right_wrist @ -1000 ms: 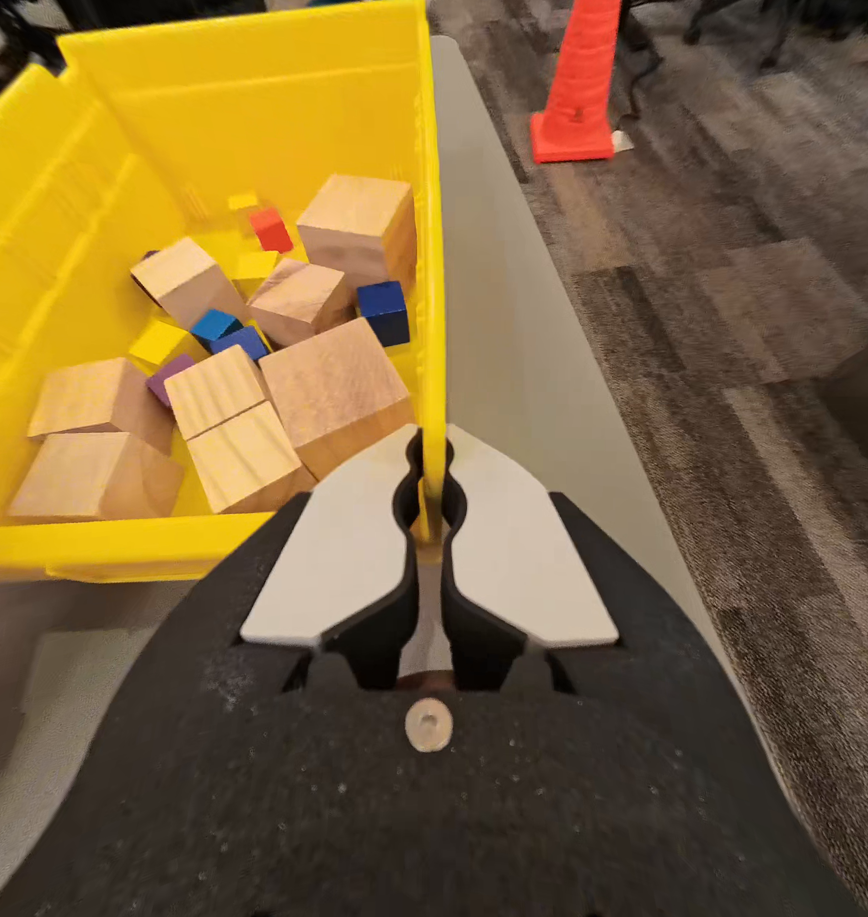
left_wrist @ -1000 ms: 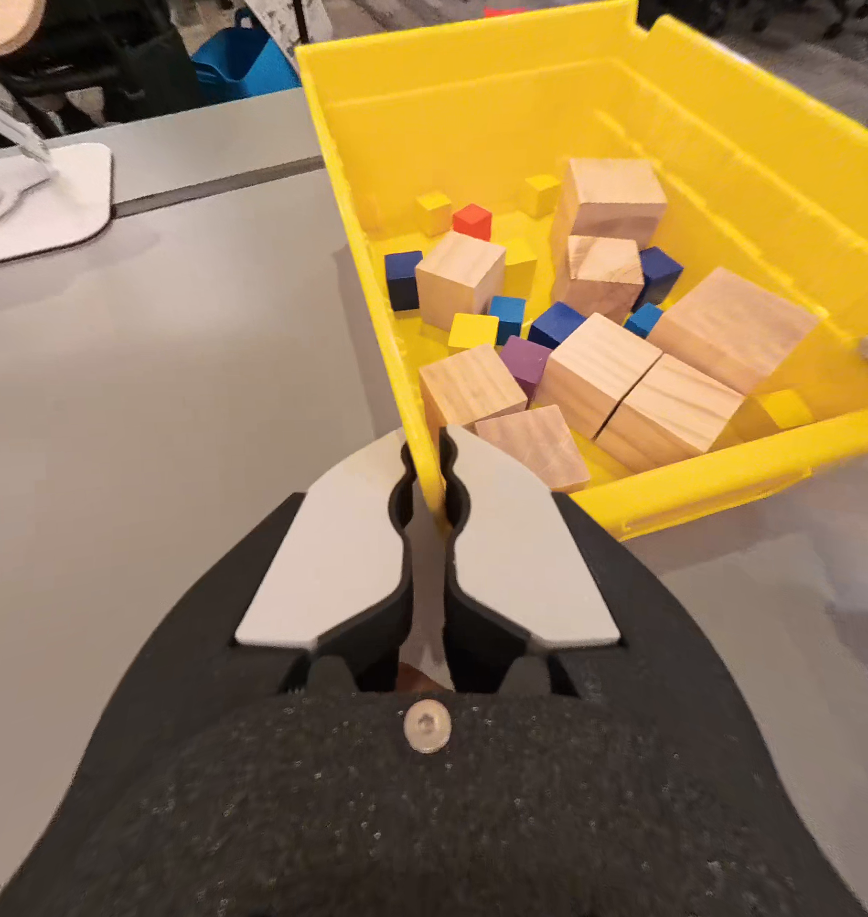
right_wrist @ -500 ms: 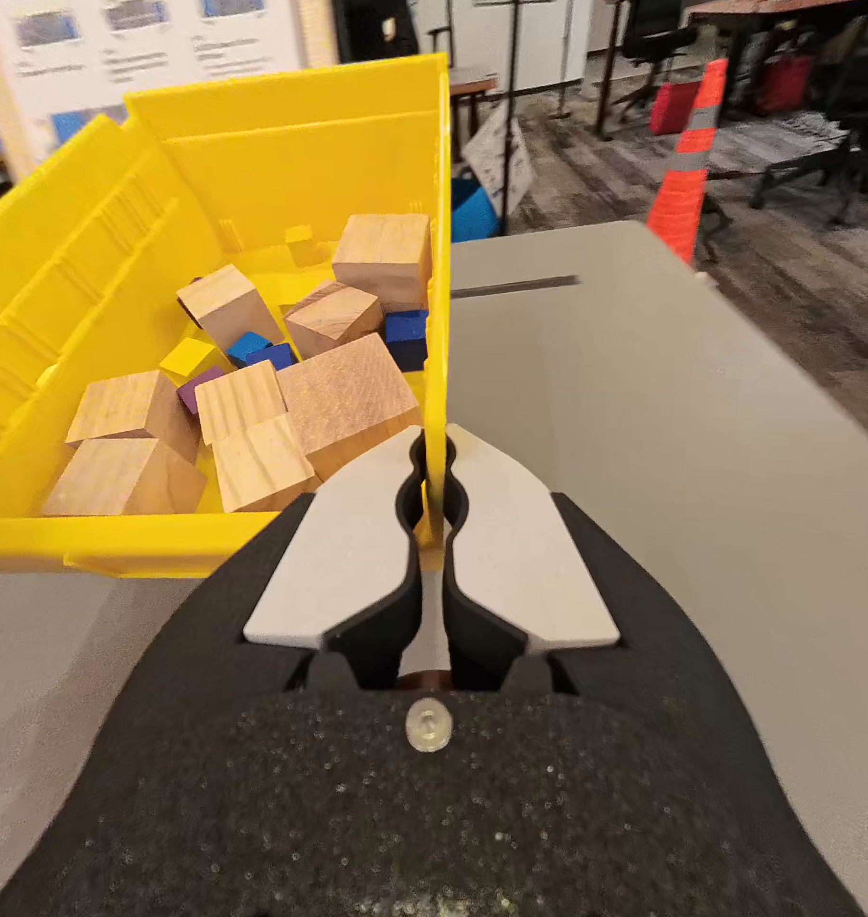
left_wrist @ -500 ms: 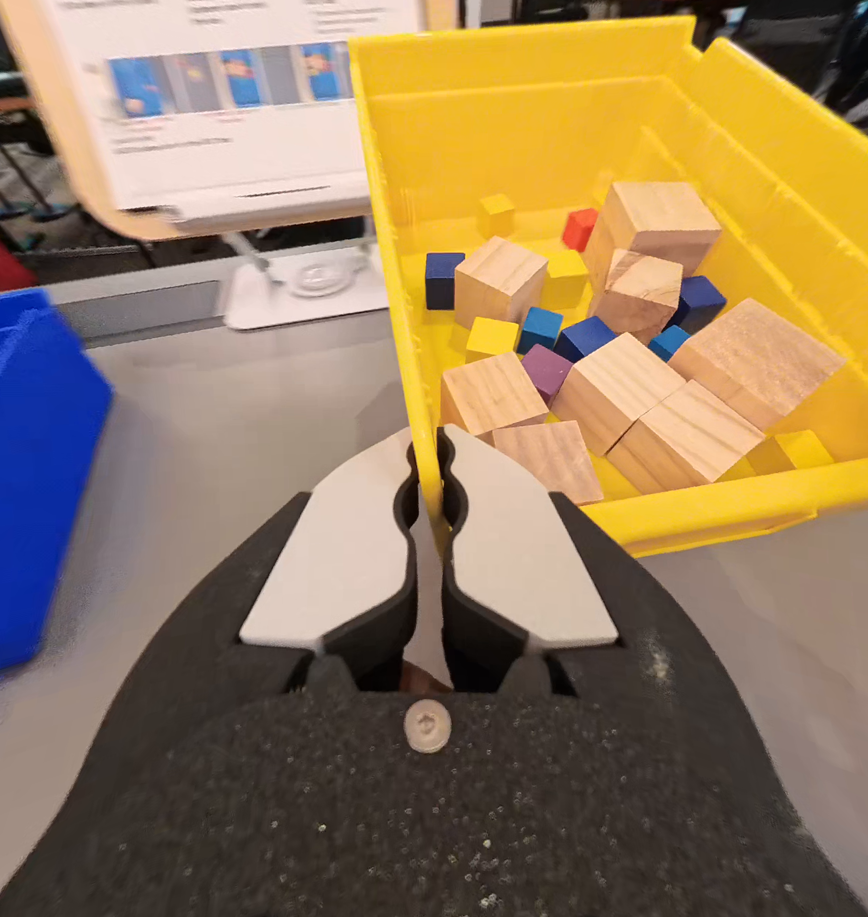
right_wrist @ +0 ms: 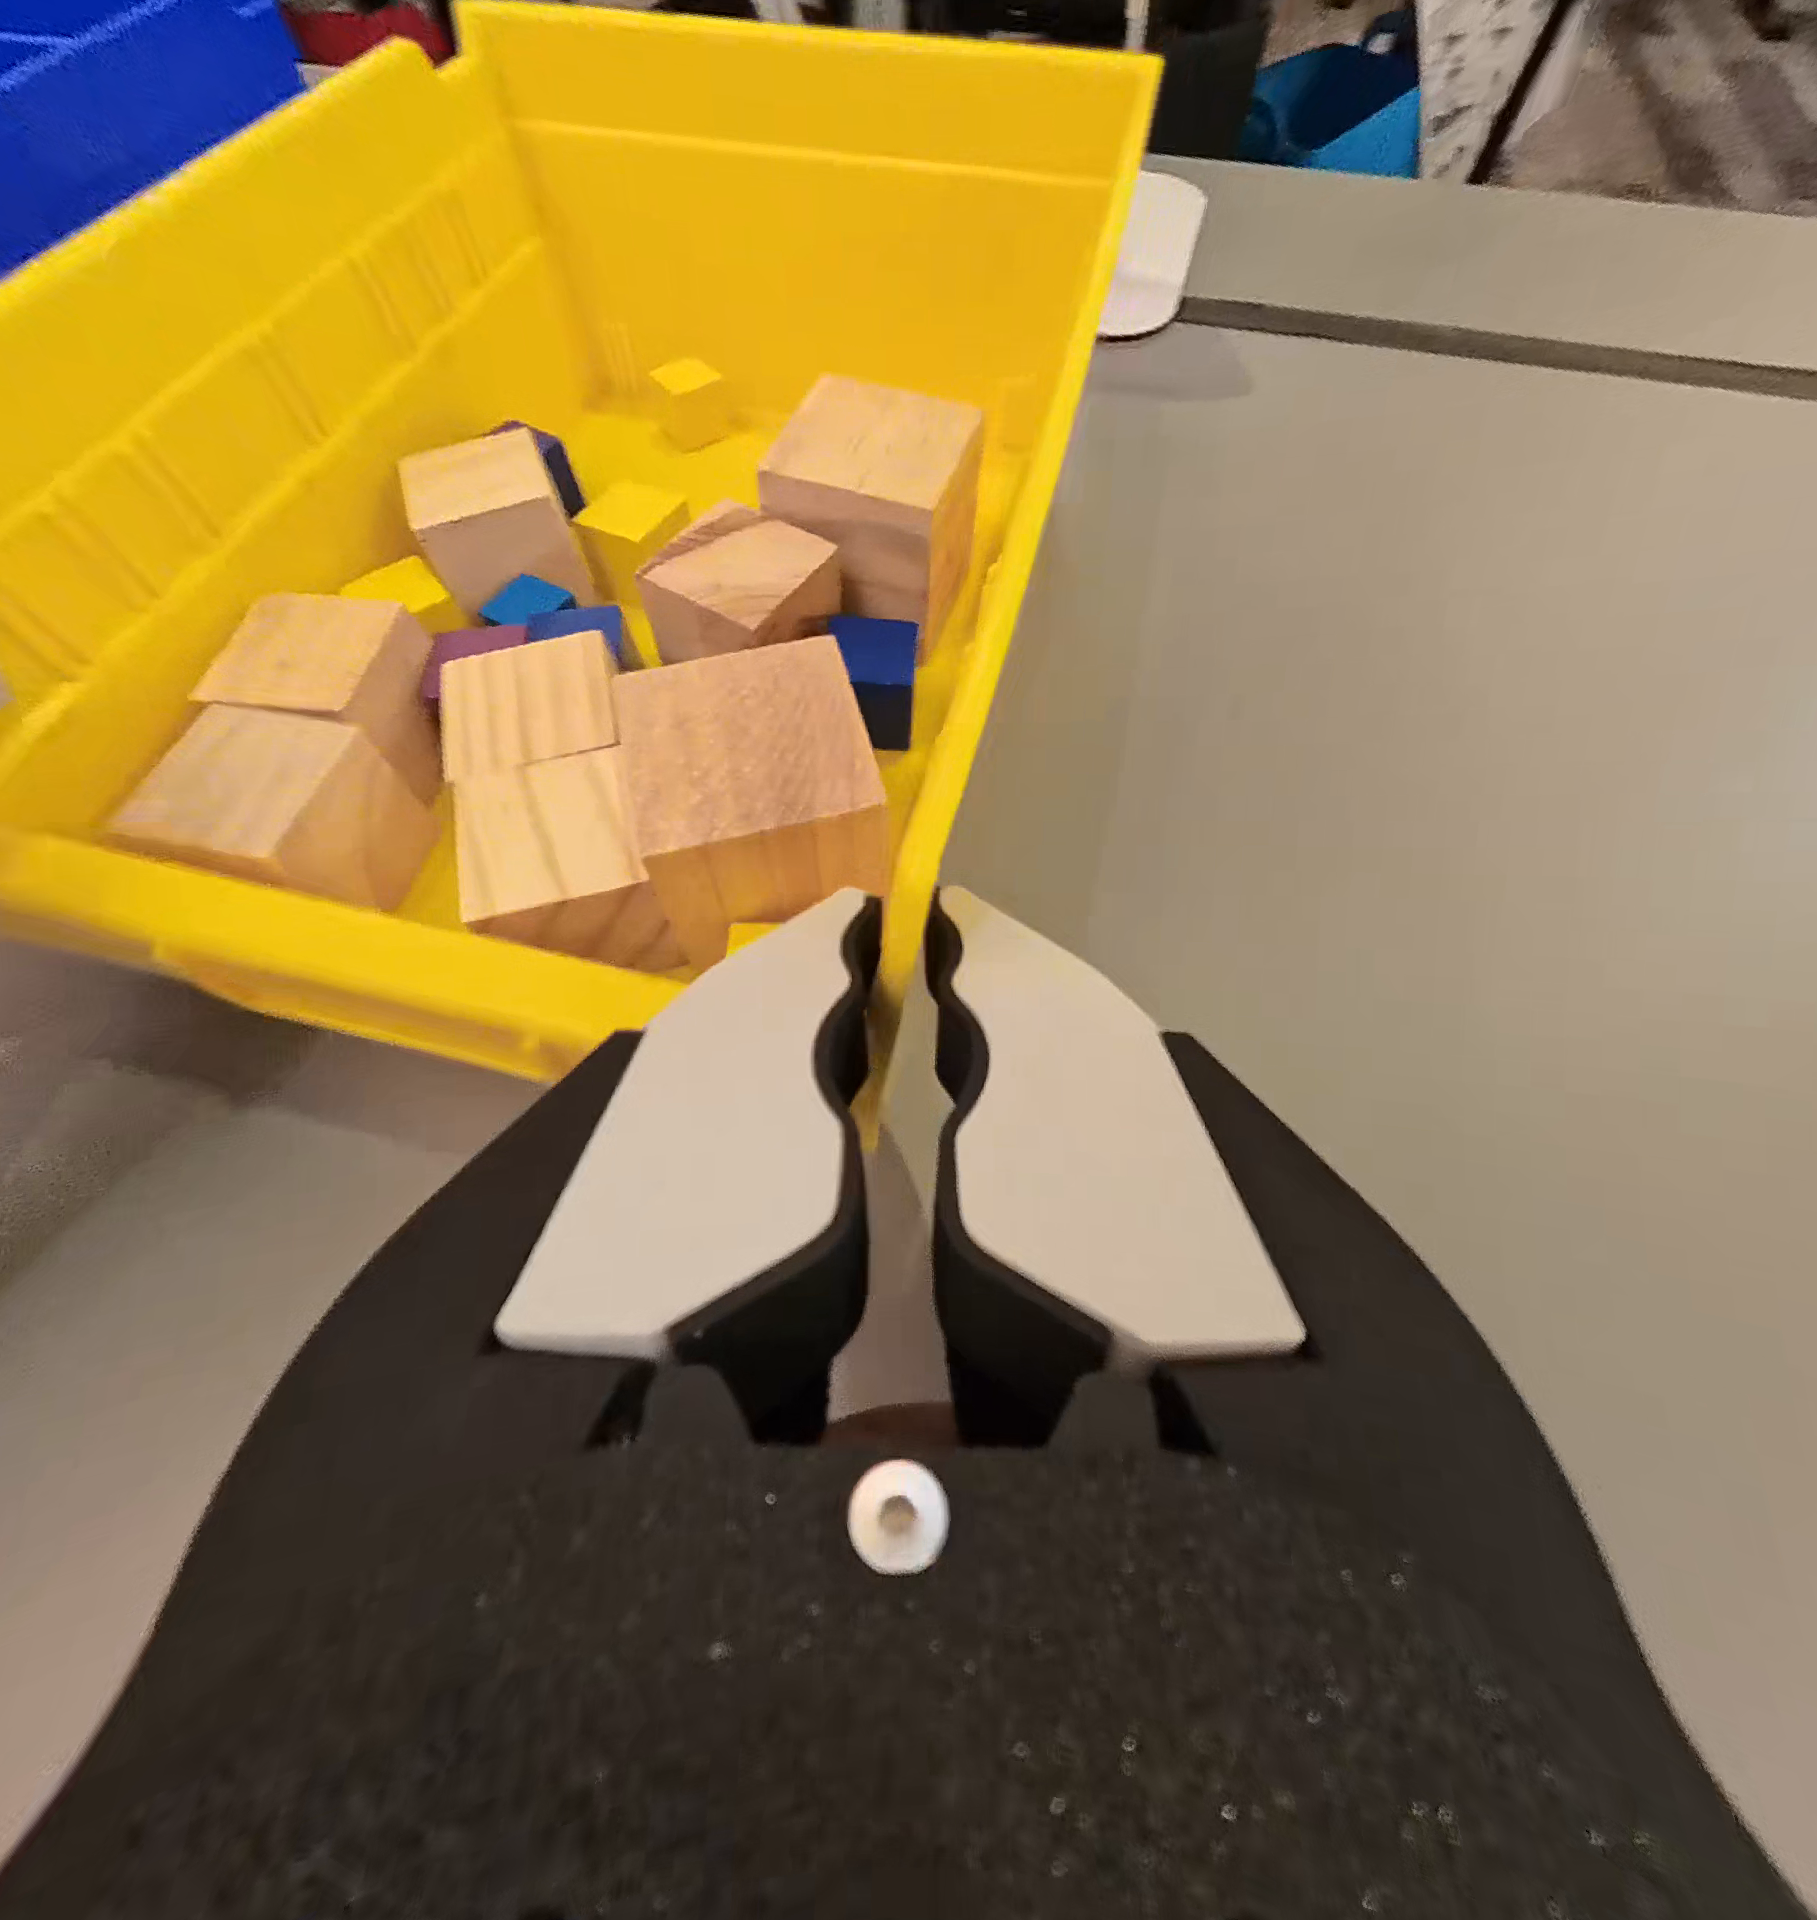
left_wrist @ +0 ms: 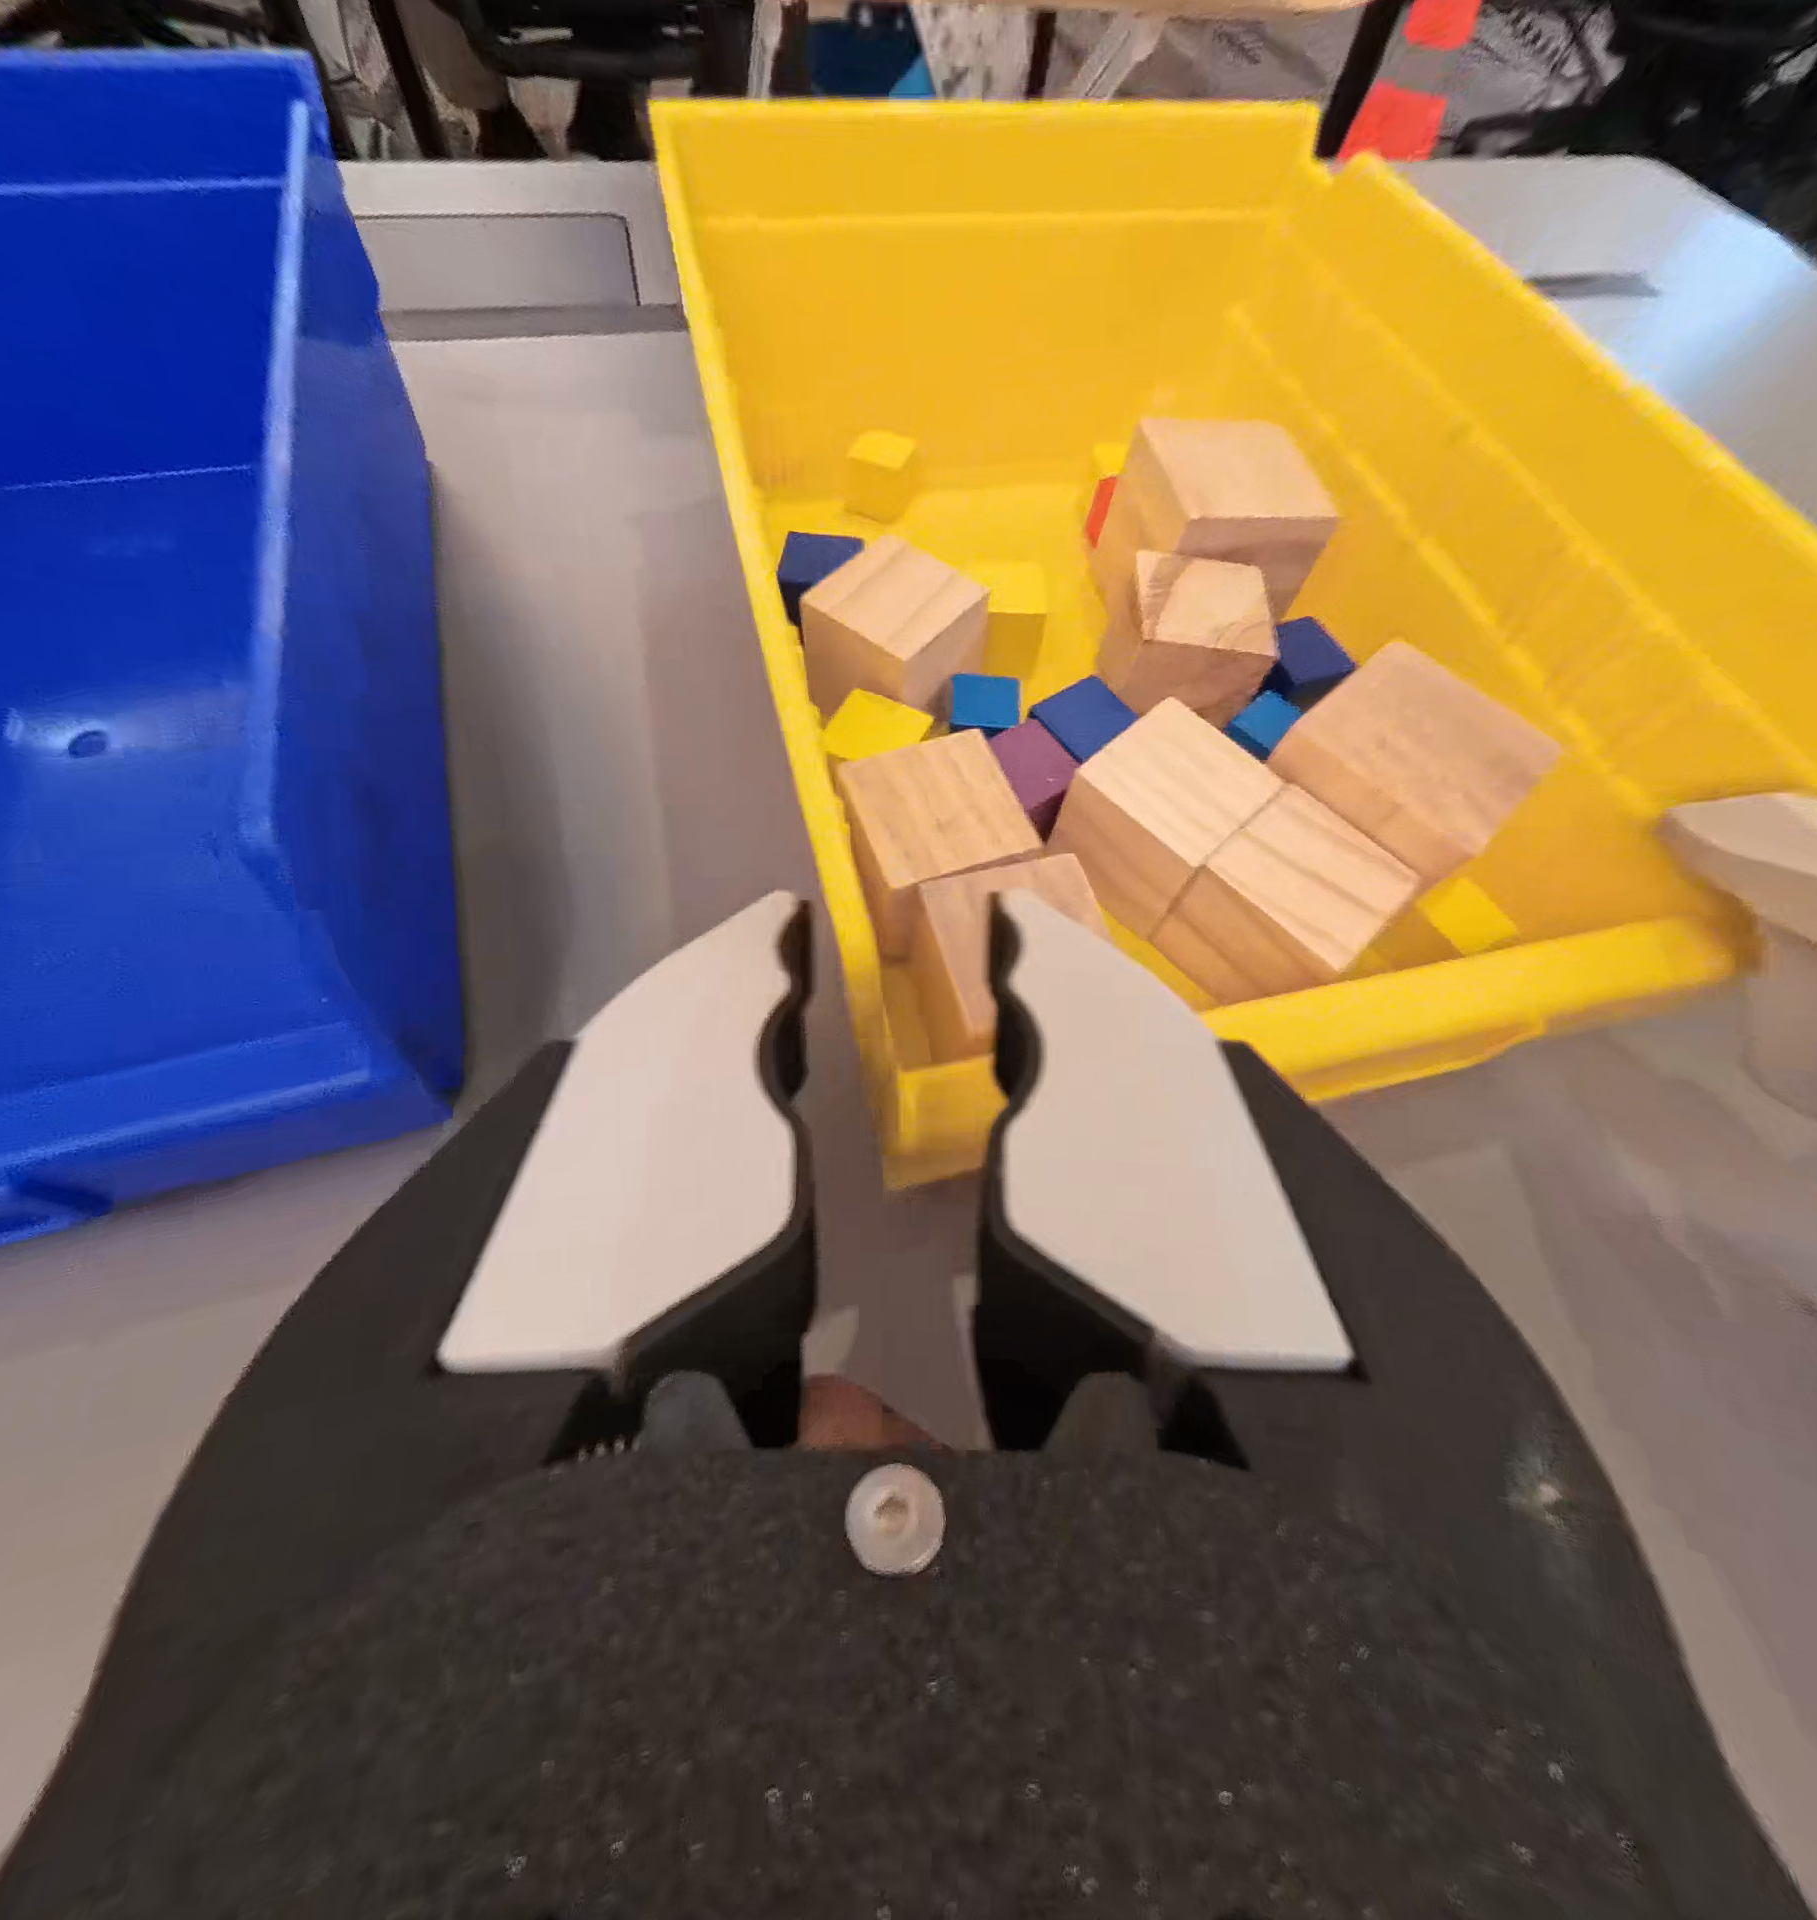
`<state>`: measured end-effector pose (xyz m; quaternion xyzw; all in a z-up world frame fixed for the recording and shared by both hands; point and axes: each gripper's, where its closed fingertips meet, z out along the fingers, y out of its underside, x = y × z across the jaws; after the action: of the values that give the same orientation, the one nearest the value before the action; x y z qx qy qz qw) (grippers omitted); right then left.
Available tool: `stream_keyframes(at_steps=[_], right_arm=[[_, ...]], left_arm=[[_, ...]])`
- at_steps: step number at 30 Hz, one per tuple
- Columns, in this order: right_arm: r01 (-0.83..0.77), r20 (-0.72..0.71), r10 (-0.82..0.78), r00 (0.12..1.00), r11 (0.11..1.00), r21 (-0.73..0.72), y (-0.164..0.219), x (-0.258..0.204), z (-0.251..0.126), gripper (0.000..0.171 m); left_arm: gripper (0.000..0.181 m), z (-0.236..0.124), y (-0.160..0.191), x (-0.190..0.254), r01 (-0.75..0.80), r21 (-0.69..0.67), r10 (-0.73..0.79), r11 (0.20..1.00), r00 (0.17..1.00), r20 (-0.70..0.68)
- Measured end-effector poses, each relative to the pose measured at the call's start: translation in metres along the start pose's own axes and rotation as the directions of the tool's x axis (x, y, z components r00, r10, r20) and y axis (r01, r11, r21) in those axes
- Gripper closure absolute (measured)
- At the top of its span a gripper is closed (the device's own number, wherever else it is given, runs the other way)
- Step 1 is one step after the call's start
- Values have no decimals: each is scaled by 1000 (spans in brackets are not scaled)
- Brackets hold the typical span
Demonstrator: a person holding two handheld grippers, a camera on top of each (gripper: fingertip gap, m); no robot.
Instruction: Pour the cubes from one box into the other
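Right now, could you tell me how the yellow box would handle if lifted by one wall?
The yellow box looks thin-walled, so it would probably flex where the right tool pinches it. Its loose cubes crowd one end, so it may tip that way.

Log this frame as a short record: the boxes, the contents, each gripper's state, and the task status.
source box: yellow plastic bin, resting on the grey table
contents: large plain wooden cubes mixed with small painted cubes in blue, yellow, purple and red
target box: blue plastic bin, beside the yellow one, no cubes visible inside
left gripper: open, fingers astride the yellow bin's near-left wall
right gripper: shut on the yellow bin's near-right wall
status: nothing poured yet
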<state>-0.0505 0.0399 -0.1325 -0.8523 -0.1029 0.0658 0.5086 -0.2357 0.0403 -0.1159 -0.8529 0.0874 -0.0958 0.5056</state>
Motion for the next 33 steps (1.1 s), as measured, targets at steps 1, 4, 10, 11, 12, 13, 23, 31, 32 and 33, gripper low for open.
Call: stream_keyframes(at_steps=[1, 4, 10, 11, 12, 13, 23, 31, 32, 33], right_arm=[[20, 24, -20, 1000, 1000, 7, 1, 0, -7, 159], [130, 28, -133, 991, 987, 92, 0, 8, -38, 147], [194, 8, -198, 980, 967, 165, 4, 14, -71, 148], [191, 32, -200, 979, 966, 173, 1, 5, -71, 148], [208, 53, -220, 974, 963, 172, 0, -5, -71, 148], [233, 69, -247, 967, 958, 166, 1, -15, -70, 148], [292, 236, -323, 916, 943, 160, 21, -95, -85, 147], [238, 445, -253, 859, 967, 90, 33, -211, -96, 134], [227, 450, -243, 859, 970, 91, 30, -228, -95, 130], [224, 441, -242, 865, 970, 92, 26, -242, -92, 122]], left_arm=[[141, -12, -3, 0, 22, 10, -22, 1000, 999, -24], [141, -64, -3, -21, 157, 30, -152, 987, 981, -116], [135, -130, 25, -194, 335, 126, -349, 934, 930, 116], [135, -131, 23, -222, 313, 148, -336, 938, 925, 177], [135, -127, 19, -244, 297, 156, -327, 942, 919, 222], [136, -119, 16, -260, 282, 146, -311, 948, 915, 257], [179, -40, 15, -285, 210, -56, -179, 976, 923, 342], [177, -157, 83, -226, 204, -41, -162, 978, 869, 467], [177, -173, 92, -216, 213, -26, -176, 977, 863, 473], [177, -188, 101, -206, 227, -7, -197, 974, 858, 474]])
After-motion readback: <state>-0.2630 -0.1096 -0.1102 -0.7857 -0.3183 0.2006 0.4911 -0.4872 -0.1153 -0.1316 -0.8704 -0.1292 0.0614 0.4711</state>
